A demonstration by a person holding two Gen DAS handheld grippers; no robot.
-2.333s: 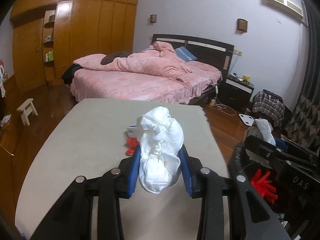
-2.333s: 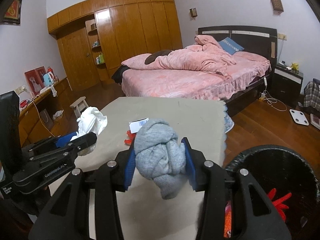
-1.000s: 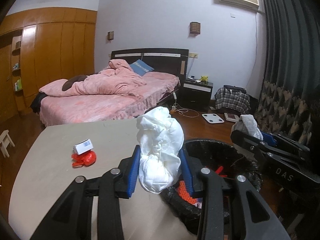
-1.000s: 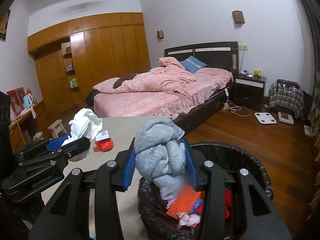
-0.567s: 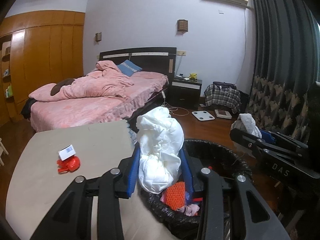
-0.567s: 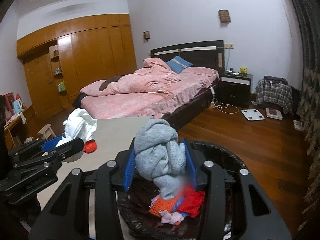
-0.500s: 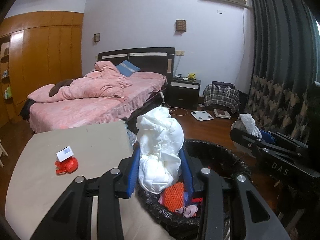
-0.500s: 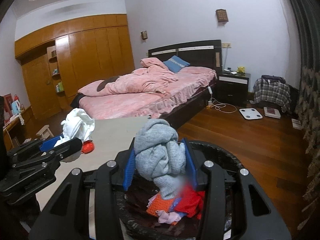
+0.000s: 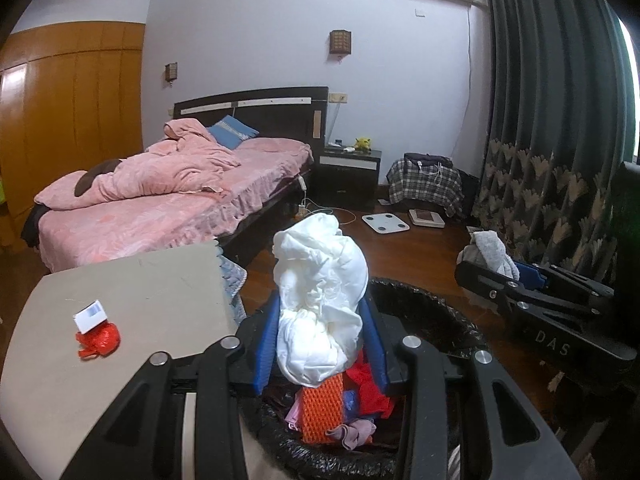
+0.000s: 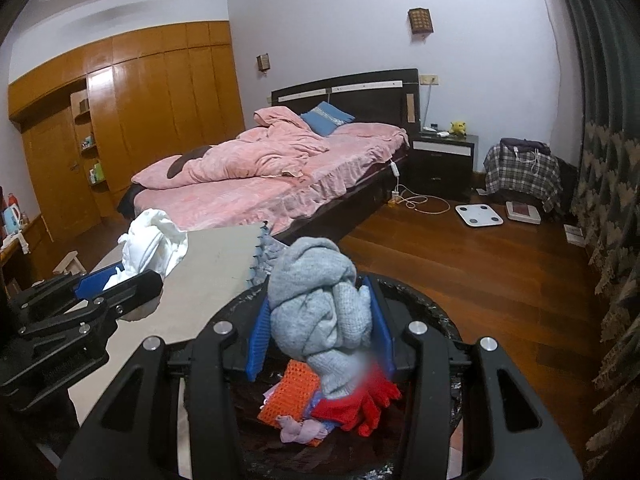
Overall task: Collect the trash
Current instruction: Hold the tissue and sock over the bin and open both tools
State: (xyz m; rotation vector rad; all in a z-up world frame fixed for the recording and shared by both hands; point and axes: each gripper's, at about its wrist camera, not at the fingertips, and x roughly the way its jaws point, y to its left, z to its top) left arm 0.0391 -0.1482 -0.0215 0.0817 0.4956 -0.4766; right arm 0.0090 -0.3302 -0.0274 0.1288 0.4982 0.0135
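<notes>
My left gripper (image 9: pixel 320 344) is shut on a crumpled white wad (image 9: pixel 320 300) and holds it over the black lined trash bin (image 9: pixel 436 316). My right gripper (image 10: pixel 320 332) is shut on a balled grey cloth (image 10: pixel 320 308) above the same bin (image 10: pixel 432 320). Orange mesh (image 10: pixel 290 394), a red glove (image 10: pixel 368 400) and pink scraps lie inside the bin. A red crumpled wrapper (image 9: pixel 98 340) and a small white box (image 9: pixel 90 315) rest on the beige table (image 9: pixel 140 292). The right gripper with its grey cloth (image 9: pixel 490 252) shows at the right of the left wrist view.
The bin stands against the table's right edge on a wooden floor (image 10: pixel 500 272). Behind are a pink bed (image 10: pixel 272 176), a dark nightstand (image 10: pixel 444 160), a white scale (image 10: pixel 478 215), a plaid-covered seat (image 10: pixel 520 176) and dark curtains (image 9: pixel 552 120) at the right.
Both grippers swung right from over the table to above the bin, each still gripping its wad. The bin's contents have come into view beneath the fingers.
</notes>
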